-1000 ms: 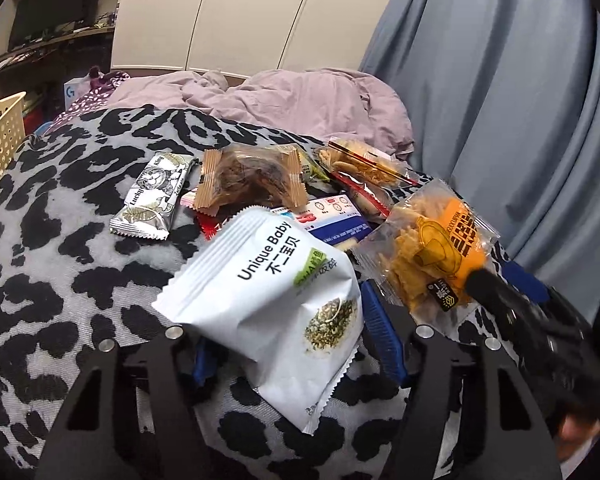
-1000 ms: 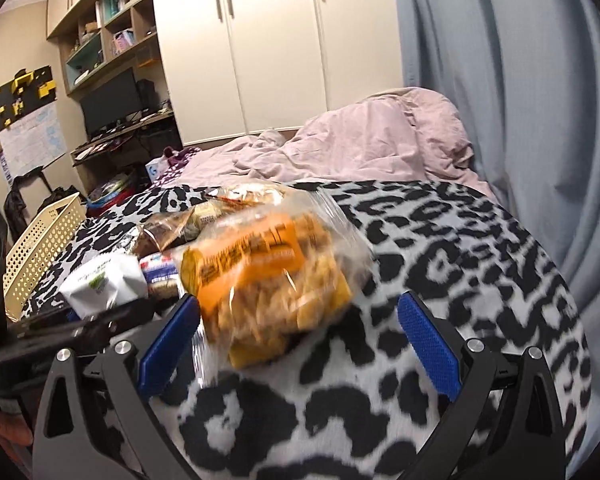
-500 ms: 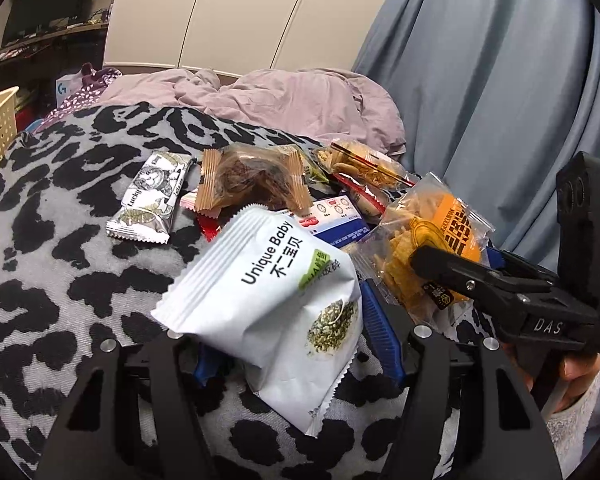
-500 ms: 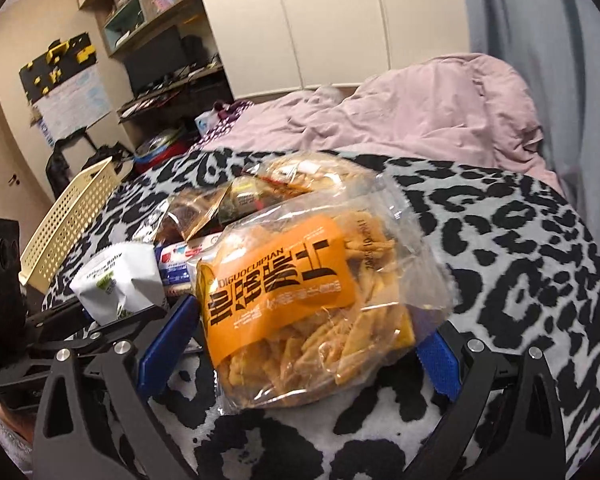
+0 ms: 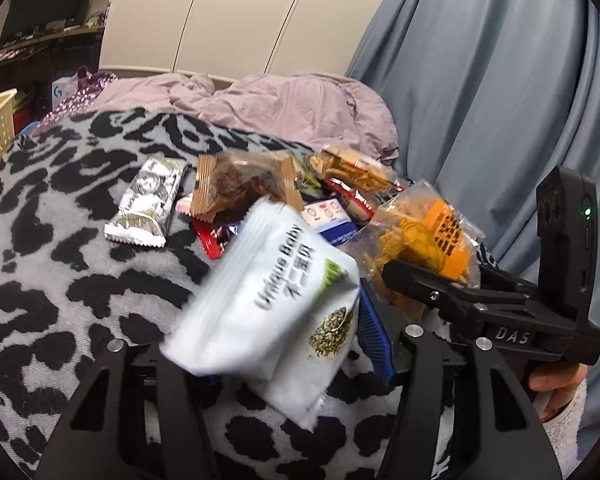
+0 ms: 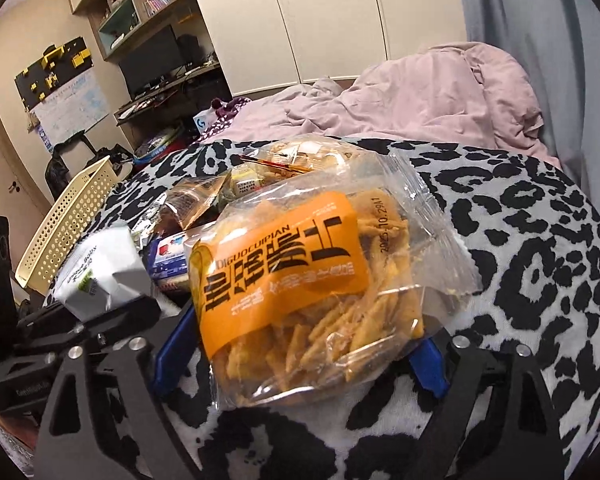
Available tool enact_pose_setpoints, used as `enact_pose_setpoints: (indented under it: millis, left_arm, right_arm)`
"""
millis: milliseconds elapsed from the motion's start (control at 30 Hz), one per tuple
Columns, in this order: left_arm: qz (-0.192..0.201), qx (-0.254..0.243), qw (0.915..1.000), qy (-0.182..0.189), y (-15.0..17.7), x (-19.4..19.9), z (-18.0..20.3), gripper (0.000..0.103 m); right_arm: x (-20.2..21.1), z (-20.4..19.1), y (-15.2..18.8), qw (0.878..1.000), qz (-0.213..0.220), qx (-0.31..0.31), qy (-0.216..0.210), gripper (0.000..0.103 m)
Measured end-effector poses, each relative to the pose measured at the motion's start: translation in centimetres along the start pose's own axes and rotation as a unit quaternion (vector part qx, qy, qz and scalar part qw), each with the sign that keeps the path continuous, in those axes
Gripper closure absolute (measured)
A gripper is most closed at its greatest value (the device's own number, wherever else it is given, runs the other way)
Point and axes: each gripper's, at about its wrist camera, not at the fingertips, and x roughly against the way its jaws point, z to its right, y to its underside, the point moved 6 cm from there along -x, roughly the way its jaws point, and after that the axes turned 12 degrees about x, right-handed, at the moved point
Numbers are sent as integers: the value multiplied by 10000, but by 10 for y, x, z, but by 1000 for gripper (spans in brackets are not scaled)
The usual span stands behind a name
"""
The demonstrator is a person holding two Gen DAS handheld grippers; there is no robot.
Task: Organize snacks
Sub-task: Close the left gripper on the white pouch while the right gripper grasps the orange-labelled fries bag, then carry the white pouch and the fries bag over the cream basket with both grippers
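Observation:
My left gripper [image 5: 288,340] is shut on a white "Unique Baby" packet [image 5: 276,304], which is raised and tilted above the leopard-print blanket [image 5: 60,280]. An orange-labelled clear bag of chips [image 6: 300,280] lies on the blanket between the blue pads [image 6: 172,344] of my right gripper [image 6: 300,354]. Those jaws stand wide, close against the bag's sides. The left wrist view shows the same bag [image 5: 424,240] at the tip of the right gripper [image 5: 400,276]. More snacks lie behind: a silver packet [image 5: 148,204], a brown clear bag [image 5: 240,184], a blue-and-white packet [image 5: 328,220].
A cream perforated basket [image 6: 72,224] stands at the blanket's left edge. A crumpled pink duvet [image 5: 284,104] lies behind the snacks, and a grey-blue curtain [image 5: 480,100] hangs on the right. A person's hand [image 5: 556,380] holds the right gripper. Shelves and a desk fill the far left.
The white packet has risen and tilted in my left gripper. My right gripper has pushed forward, so the orange bag now sits deep between its fingers.

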Motion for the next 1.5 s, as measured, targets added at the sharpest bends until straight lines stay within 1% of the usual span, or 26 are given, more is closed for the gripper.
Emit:
enact_pose_setpoints:
  millis: [100, 133, 200, 433, 567, 700, 767, 900, 1100, 1167, 1200, 1233, 1300, 1333, 1367, 1467, 1500]
  left_arm:
    - [101, -6, 9999, 51, -3, 10, 1, 51]
    - [141, -9, 9999, 66, -4, 14, 1, 58]
    - [173, 9, 9998, 78, -7, 20, 0, 58]
    - [483, 142, 9987, 40, -21, 45, -11, 58]
    - [748, 262, 9968, -70, -33, 64, -26, 58]
    - [1082, 424, 9925, -373, -47, 87, -51, 58]
    - [1251, 574, 9891, -531, -54, 99, -68, 58]
    - [1610, 817, 9794, -908, -67, 128, -103, 58]
    - [2166, 1067, 9583, -1528, -80, 171, -153, 58]
    - [2319, 1146, 9491, -1796, -82, 184, -172, 58]
    - [2370, 1167, 9462, -1870, -83, 188, -176, 58]
    - [2433, 1192, 9415, -2002, -84, 193, -184, 58]
    - [2476, 1239, 9362, -2163, -85, 199, -196, 56]
    - [2479, 1289, 9339, -2230, -85, 202, -205, 53]
    - [2476, 1336, 9326, -2261, -85, 203, -211, 43]
    - [2555, 1485, 9246, -2402, -82, 210, -229, 34]
    - [2546, 1509, 9232, -2450, -81, 211, -234, 33]
  right_arm:
    - [6, 2, 3, 9999, 65, -143, -55, 18]
    - [8, 1, 3, 9997, 103, -193, -69, 19]
    - [12, 1, 3, 9995, 162, -262, -96, 20]
    - [30, -7, -5, 9980, 466, -386, -171, 21]
    - [36, -15, -10, 9973, 578, -378, -238, 21]
    - [38, -27, -17, 9964, 673, -372, -359, 21]
    - [38, -34, -20, 9959, 714, -361, -429, 21]
    - [35, -52, -28, 9950, 760, -273, -589, 21]
    - [27, -84, -39, 9936, 766, -83, -820, 21]
    - [24, -94, -43, 9932, 753, -33, -892, 21]
    - [22, -99, -44, 9930, 740, -9, -920, 21]
    - [20, -102, -45, 9929, 730, 9, -934, 21]
    - [17, -109, -47, 9928, 704, 47, -969, 21]
    - [15, -113, -49, 9927, 688, 72, -992, 21]
    - [14, -117, -50, 9926, 674, 97, -1006, 21]
    - [9, -130, -53, 9922, 638, 210, -1047, 21]
    - [8, -134, -54, 9922, 620, 237, -1058, 21]
